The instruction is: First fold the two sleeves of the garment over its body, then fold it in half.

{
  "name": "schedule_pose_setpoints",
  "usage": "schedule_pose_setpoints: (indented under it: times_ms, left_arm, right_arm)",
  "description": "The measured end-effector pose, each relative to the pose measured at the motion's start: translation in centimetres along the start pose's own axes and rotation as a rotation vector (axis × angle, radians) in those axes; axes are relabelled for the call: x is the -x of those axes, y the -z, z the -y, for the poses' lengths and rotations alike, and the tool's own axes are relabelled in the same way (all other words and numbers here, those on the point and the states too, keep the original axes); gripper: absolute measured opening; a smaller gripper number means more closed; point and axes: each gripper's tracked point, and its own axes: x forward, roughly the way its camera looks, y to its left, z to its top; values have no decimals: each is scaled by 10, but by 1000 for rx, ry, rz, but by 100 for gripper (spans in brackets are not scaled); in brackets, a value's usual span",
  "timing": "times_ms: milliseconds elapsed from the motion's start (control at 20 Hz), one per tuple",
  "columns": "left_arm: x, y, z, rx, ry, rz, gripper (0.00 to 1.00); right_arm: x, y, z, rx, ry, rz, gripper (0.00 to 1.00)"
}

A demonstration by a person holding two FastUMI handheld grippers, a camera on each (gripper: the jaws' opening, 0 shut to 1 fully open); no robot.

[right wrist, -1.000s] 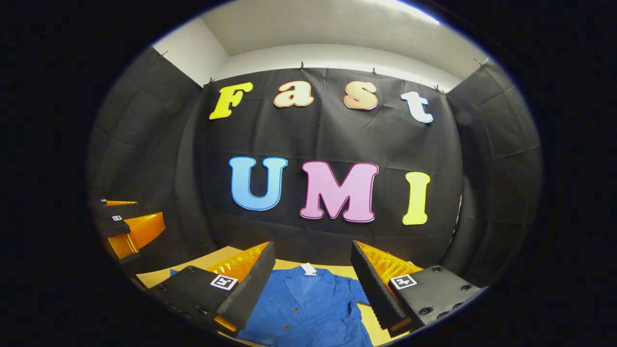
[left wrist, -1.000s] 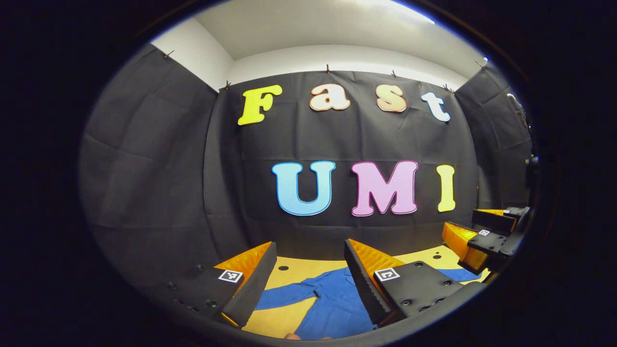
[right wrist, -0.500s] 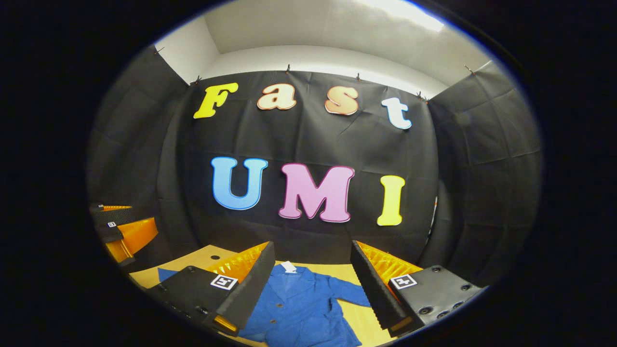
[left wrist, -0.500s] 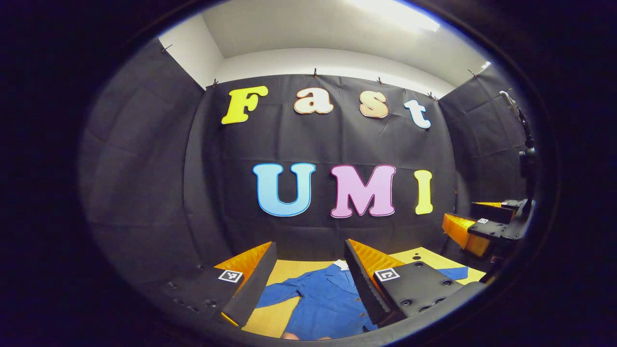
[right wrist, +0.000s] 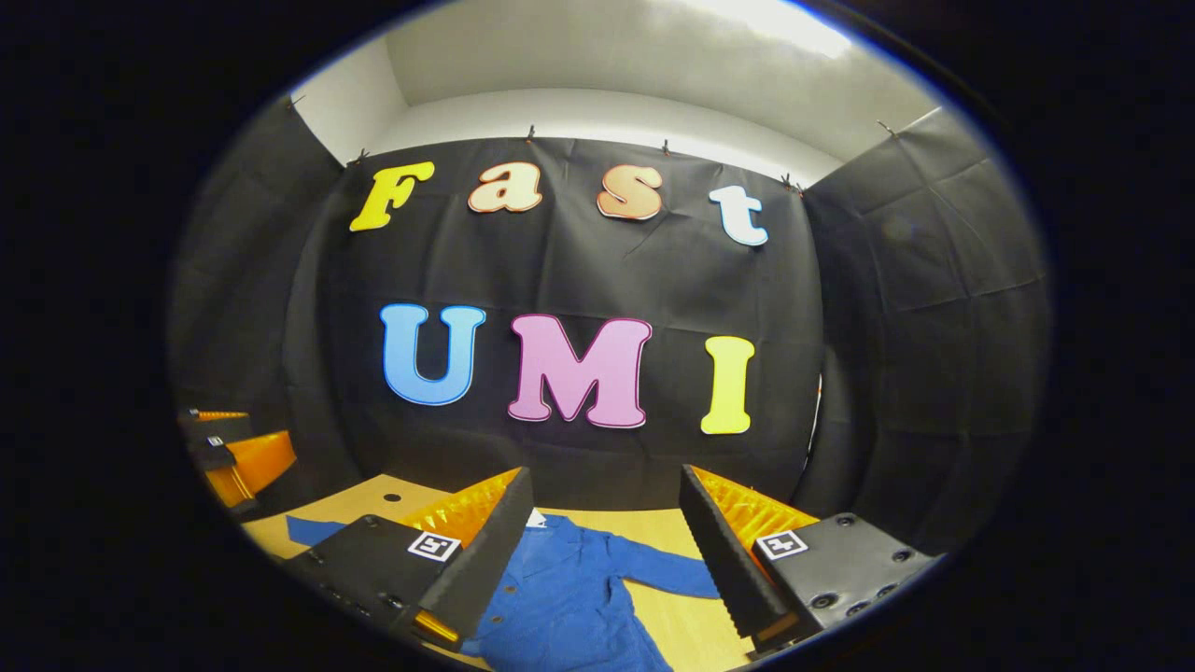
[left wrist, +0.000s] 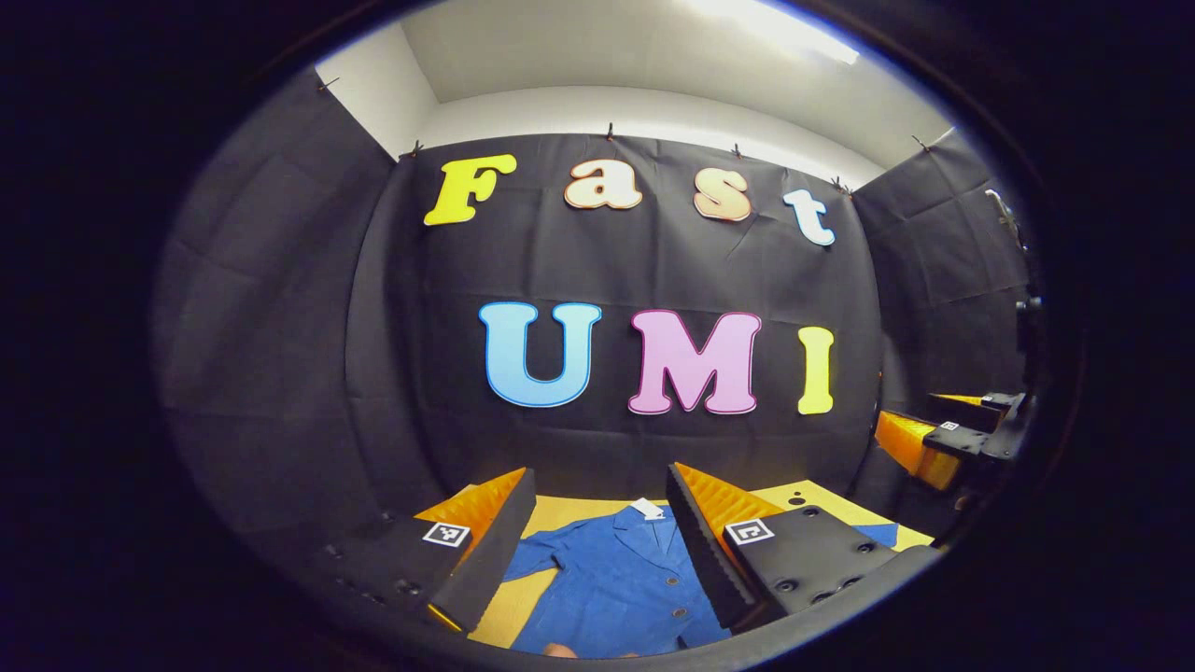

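A blue buttoned jacket [left wrist: 607, 583] lies flat on the yellow wooden table [left wrist: 831, 499], collar and white tag toward the back wall, sleeves spread out to both sides. My left gripper [left wrist: 597, 527] hangs open above the jacket's chest, holding nothing. In the right gripper view the same jacket [right wrist: 569, 597] lies below my right gripper [right wrist: 602, 532], which is open and holds nothing; one sleeve [right wrist: 667, 574] stretches out between its fingers. The right gripper [left wrist: 943, 439] also appears far right in the left gripper view, and the left gripper [right wrist: 238, 457] far left in the right gripper view.
Black cloth walls close the booth at the back and both sides, just behind the table's far edge [right wrist: 644, 513]. A small dark hole [left wrist: 796, 499] marks the tabletop near the back right. Bare tabletop [right wrist: 695, 625] shows beside the jacket's body.
Both views have swung right across the jacket: the collar has come between my left fingers, and the sleeve now lies between my right fingers. Both grippers stay open.
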Motion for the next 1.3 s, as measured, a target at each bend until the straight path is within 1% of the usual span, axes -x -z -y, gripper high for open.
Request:
schedule_pose_setpoints:
  times_ms: [100, 150, 300, 350, 450, 550, 650, 700, 800, 850, 900, 950, 1000, 1100, 1200, 1250, 1300]
  left_arm:
    - [-14, 7, -4, 1, -15, -22, 82]
    - [-19, 8, -4, 5, -18, -29, 81]
    - [-36, 10, -10, 0, -43, -47, 82]
    - [-42, 12, -13, 4, -50, -56, 81]
    - [-51, 15, -18, 18, -60, -73, 82]
    - [-57, 18, -20, 15, -57, -83, 81]
    - [-66, 28, -17, -6, -32, -111, 81]
    - [-68, 34, -16, -18, -24, -129, 82]
    - [-74, 44, -16, -26, -24, -155, 82]
    - [-78, 48, -16, -20, -29, -168, 82]
    - [-80, 53, -16, -13, -37, -188, 82]
    - [-84, 57, -16, -6, -46, -207, 82]
    - [-88, 60, -15, -3, -53, -220, 82]
    - [-94, 65, -14, -9, -61, -241, 82]
    - [-103, 71, -8, -14, -53, -261, 82]
    - [-107, 74, -6, -15, -54, -272, 82]
    - [-112, 78, 0, -16, -54, -287, 82]
  right_arm:
    - [-16, 23, 6, -25, 8, -57, 92]
    - [-22, 25, 6, -44, 8, -64, 99]
    - [-46, 37, 6, -31, 11, -77, 99]
    - [-56, 45, 4, -41, 9, -103, 99]
    - [-79, 58, -14, -96, -21, -157, 99]
    - [-113, 71, -23, -104, -25, -180, 99]
    - [-156, 90, -21, -84, -19, -216, 99]
    - [-174, 104, -10, -85, 1, -267, 99]
    - [-207, 137, 13, -149, 42, -371, 99]
    - [-220, 159, 24, -194, 60, -433, 99]
    - [-229, 179, 31, -251, 60, -504, 99]
    - [-234, 201, 48, -293, 83, -575, 99]
    - [-241, 220, 70, -315, 123, -622, 100]
    - [-248, 259, 135, -304, 231, -705, 100]
    - [-234, 300, 207, -260, 355, -802, 99]
    - [-222, 316, 230, -277, 403, -862, 100]
    - [-202, 339, 253, -345, 460, -956, 99]
